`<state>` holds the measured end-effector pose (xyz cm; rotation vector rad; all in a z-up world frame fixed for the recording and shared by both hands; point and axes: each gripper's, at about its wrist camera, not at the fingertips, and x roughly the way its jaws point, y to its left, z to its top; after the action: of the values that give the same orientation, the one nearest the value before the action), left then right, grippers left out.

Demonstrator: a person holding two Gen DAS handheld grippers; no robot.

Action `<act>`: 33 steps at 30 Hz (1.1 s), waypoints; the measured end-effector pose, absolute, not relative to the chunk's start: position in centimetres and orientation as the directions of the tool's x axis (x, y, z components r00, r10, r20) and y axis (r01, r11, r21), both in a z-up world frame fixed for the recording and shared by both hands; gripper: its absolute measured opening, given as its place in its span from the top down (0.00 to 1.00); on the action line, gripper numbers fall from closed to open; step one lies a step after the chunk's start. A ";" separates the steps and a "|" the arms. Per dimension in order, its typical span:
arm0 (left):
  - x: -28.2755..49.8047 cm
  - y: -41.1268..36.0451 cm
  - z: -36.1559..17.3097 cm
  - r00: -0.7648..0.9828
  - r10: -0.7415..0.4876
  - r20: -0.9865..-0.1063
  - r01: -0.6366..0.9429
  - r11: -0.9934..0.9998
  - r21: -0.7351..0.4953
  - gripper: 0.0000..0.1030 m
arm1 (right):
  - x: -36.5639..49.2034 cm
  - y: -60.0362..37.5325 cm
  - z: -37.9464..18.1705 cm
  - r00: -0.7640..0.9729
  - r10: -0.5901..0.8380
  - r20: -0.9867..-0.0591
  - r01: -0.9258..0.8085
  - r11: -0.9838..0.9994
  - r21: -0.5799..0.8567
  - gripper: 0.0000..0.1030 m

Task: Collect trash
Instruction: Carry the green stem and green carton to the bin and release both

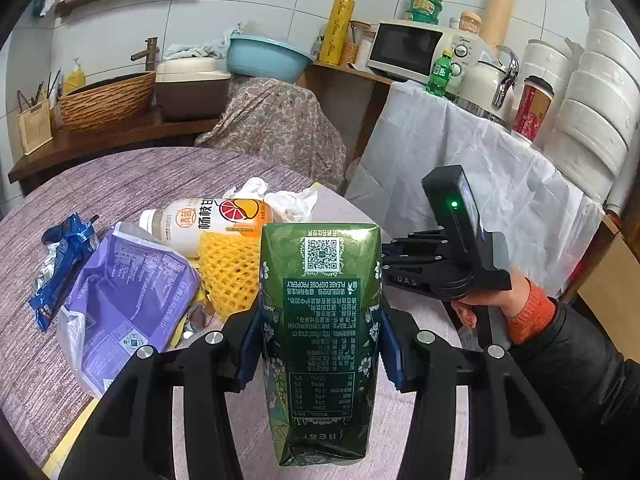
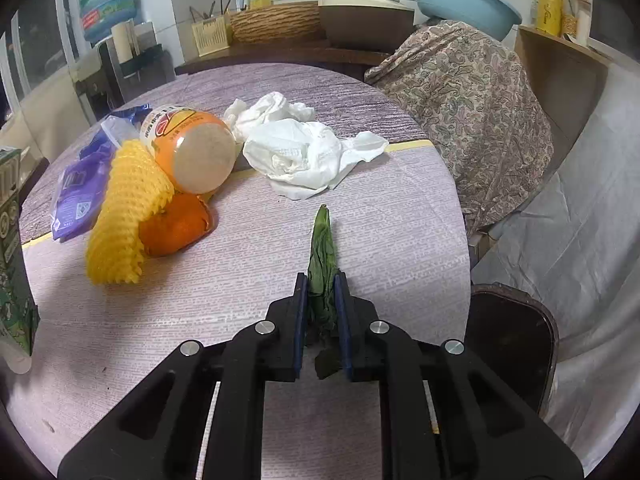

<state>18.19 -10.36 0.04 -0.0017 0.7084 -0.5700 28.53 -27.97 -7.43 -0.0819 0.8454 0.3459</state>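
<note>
My left gripper (image 1: 320,312) is shut on a green drink carton (image 1: 320,280), held upright above the table; the carton also shows at the left edge of the right wrist view (image 2: 12,260). My right gripper (image 2: 322,280) is shut on a wilted green leaf (image 2: 322,240) whose tip points away over the table. On the table lie an orange-labelled bottle (image 2: 192,152) on its side, a yellow foam net (image 2: 124,216), orange peel (image 2: 176,228), crumpled white tissues (image 2: 304,152), a purple bag (image 1: 128,300) and a blue wrapper (image 1: 64,264).
The round table (image 2: 380,216) has a mauve cloth. A paisley-covered chair (image 2: 472,100) stands at its far right, a dark seat (image 2: 512,344) at the near right. A white sheet (image 1: 460,160) drapes a counter with a microwave (image 1: 408,48). A hand (image 1: 492,300) holds the other gripper.
</note>
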 end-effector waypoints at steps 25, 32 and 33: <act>17.5 -24.5 -0.5 0.468 -0.637 -0.613 0.685 0.700 -0.204 0.53 | 19.8 -46.5 -12.2 0.668 0.157 -0.728 0.095 0.951 0.293 0.87; 19.2 -31.6 -1.5 0.429 -0.621 -0.656 0.691 0.693 -0.204 0.53 | 23.6 -47.8 -21.5 0.530 0.151 -0.834 0.173 0.944 0.281 0.87; 19.3 -32.4 -1.7 0.425 -0.617 -0.662 0.690 0.695 -0.203 0.53 | 23.8 -47.8 -22.3 0.524 0.153 -0.838 0.175 0.944 0.281 0.86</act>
<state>19.32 -32.36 -1.72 0.1048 0.7818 -0.8185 23.77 -47.82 -22.27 0.3528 1.0246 -0.0136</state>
